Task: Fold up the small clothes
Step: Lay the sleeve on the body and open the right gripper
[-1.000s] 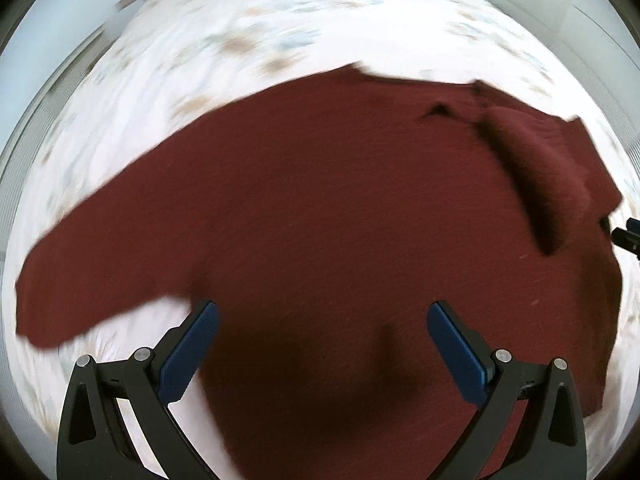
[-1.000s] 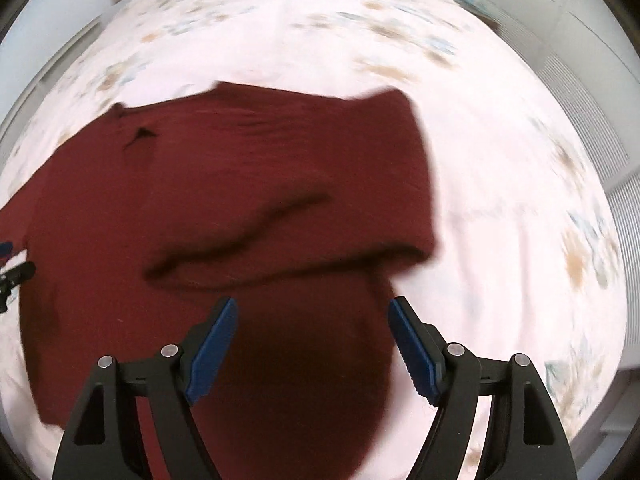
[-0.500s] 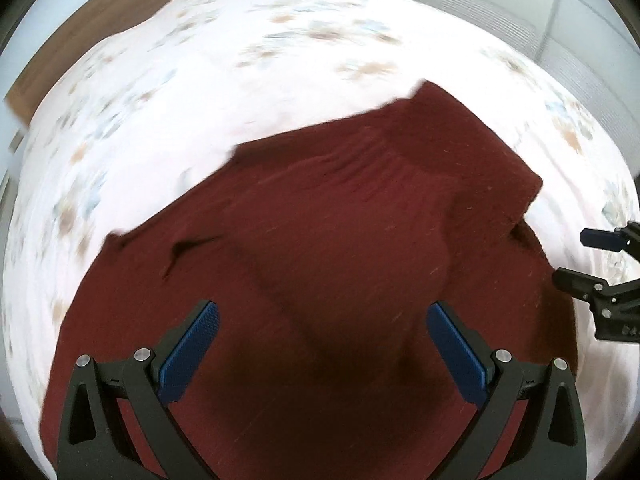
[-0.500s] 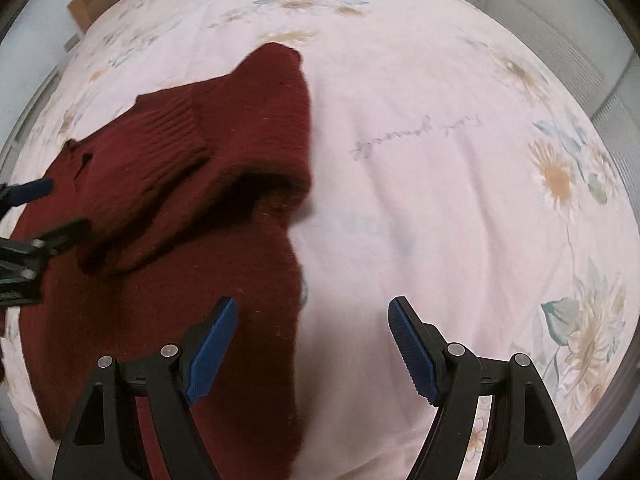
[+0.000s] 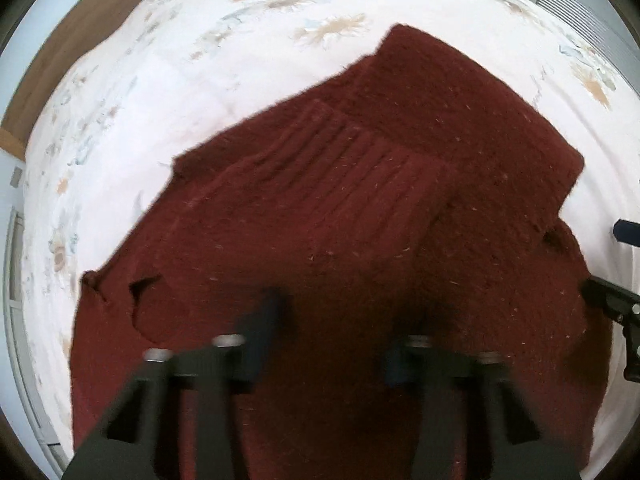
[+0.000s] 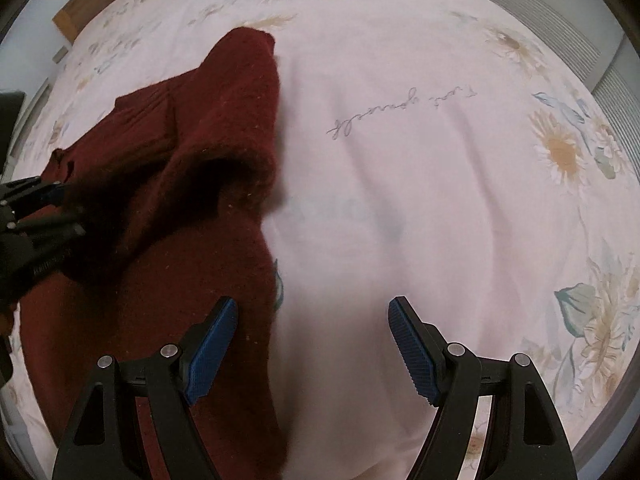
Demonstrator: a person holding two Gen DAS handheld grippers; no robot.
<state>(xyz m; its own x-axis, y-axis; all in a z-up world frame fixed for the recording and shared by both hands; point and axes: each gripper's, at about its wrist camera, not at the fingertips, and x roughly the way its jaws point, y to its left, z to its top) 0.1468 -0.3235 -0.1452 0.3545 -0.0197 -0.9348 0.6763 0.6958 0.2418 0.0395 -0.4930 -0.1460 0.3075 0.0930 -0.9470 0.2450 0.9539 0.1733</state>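
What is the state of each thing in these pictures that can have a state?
Sweater: lies on the bed, one sleeve folded across the body.
Left gripper: jaws closing over the sweater, blurred.
Right gripper: open, nothing between the pads.
Bedsheet: spread, lightly wrinkled.

The left gripper [image 5: 332, 344] has swung across the dark red sweater [image 5: 360, 220] from its wide sleeve side to the folded part, and its jaws, wide apart a moment ago, are closing over the knit. The right gripper [image 6: 312, 344] shifted off the sweater onto the floral sheet [image 6: 440, 160].
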